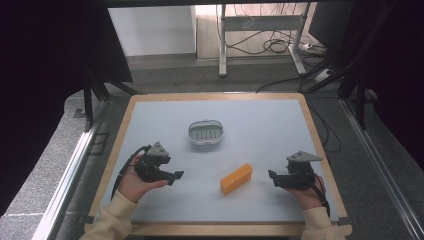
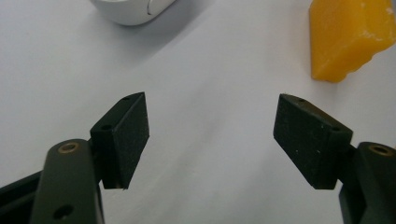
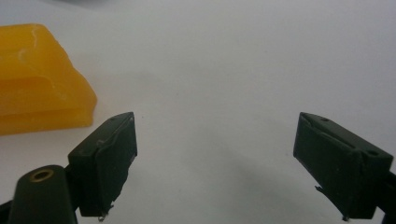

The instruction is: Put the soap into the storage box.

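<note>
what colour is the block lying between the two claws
Orange-yellow; the block shows best in the right gripper view.

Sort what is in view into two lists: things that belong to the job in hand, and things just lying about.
In the job:
- orange bar, on the mat between the grippers
- white soap dish, probably
- left gripper, open, holding nothing
- right gripper, open, holding nothing

Lying about:
- cables on the floor beyond the table
- metal desk frame

Lab-like recording bay: dark curtains [image 1: 45,75], metal frame [image 1: 260,30], floor cables [image 1: 270,46].
</note>
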`<state>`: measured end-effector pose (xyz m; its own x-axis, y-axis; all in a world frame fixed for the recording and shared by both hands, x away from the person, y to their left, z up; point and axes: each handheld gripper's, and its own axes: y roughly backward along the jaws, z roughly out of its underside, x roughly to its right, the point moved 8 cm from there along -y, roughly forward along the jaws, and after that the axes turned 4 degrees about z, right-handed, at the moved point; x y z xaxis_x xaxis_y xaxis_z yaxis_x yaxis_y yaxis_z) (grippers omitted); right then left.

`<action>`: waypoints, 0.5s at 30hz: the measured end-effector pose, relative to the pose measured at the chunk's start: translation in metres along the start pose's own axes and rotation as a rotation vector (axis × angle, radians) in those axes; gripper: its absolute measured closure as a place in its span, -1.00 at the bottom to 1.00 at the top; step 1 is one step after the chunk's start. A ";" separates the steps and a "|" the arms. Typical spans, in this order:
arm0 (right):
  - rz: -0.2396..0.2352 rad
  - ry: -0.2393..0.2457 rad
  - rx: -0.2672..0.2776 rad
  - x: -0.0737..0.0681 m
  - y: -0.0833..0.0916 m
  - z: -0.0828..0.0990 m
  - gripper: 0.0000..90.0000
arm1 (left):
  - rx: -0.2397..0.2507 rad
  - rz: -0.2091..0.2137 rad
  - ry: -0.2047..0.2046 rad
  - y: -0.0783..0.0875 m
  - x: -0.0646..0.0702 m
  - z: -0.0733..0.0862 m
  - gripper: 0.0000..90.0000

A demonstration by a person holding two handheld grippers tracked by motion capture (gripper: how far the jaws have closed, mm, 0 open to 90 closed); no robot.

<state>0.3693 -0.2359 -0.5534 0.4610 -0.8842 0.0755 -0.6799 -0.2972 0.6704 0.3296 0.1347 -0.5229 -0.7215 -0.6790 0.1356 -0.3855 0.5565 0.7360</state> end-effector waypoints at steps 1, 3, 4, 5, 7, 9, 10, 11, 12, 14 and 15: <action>0.000 -0.003 -0.002 0.000 -0.001 0.001 -0.69 | -0.003 0.002 -0.003 -0.001 0.001 -0.001 -0.41; 0.002 -0.009 -0.004 0.001 -0.001 0.002 -0.69 | -0.004 0.005 -0.006 -0.001 0.003 -0.003 -0.41; 0.003 -0.010 -0.004 0.001 -0.001 0.002 -0.69 | -0.005 0.009 -0.018 -0.002 0.007 -0.006 -0.41; 0.005 -0.010 -0.004 0.001 -0.001 0.002 -0.69 | -0.006 0.013 -0.021 -0.002 0.009 -0.008 -0.41; 0.007 -0.014 -0.003 0.001 -0.001 0.002 -0.69 | -0.009 0.018 -0.030 -0.003 0.012 -0.011 -0.41; 0.011 -0.015 -0.003 0.001 -0.001 0.002 -0.69 | -0.019 0.022 -0.041 -0.004 0.016 -0.015 -0.41; 0.013 -0.014 -0.004 0.001 -0.001 0.003 -0.69 | -0.020 0.025 -0.045 -0.005 0.017 -0.017 -0.41; 0.013 -0.013 -0.007 0.001 -0.001 0.003 -0.69 | -0.025 0.028 -0.050 -0.005 0.019 -0.019 -0.41; 0.013 -0.013 -0.007 0.001 -0.001 0.003 -0.69 | -0.025 0.028 -0.050 -0.005 0.019 -0.019 -0.41; 0.016 -0.009 -0.010 0.001 -0.002 0.004 -0.69 | -0.029 0.035 -0.054 -0.006 0.023 -0.024 -0.41; 0.017 -0.008 -0.014 0.001 -0.002 0.004 -0.68 | -0.040 0.036 -0.065 -0.007 0.026 -0.029 -0.41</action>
<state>0.3688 -0.2376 -0.5575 0.4446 -0.8921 0.0807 -0.6795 -0.2772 0.6793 0.3300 0.0992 -0.5056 -0.7709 -0.6257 0.1196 -0.3364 0.5593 0.7576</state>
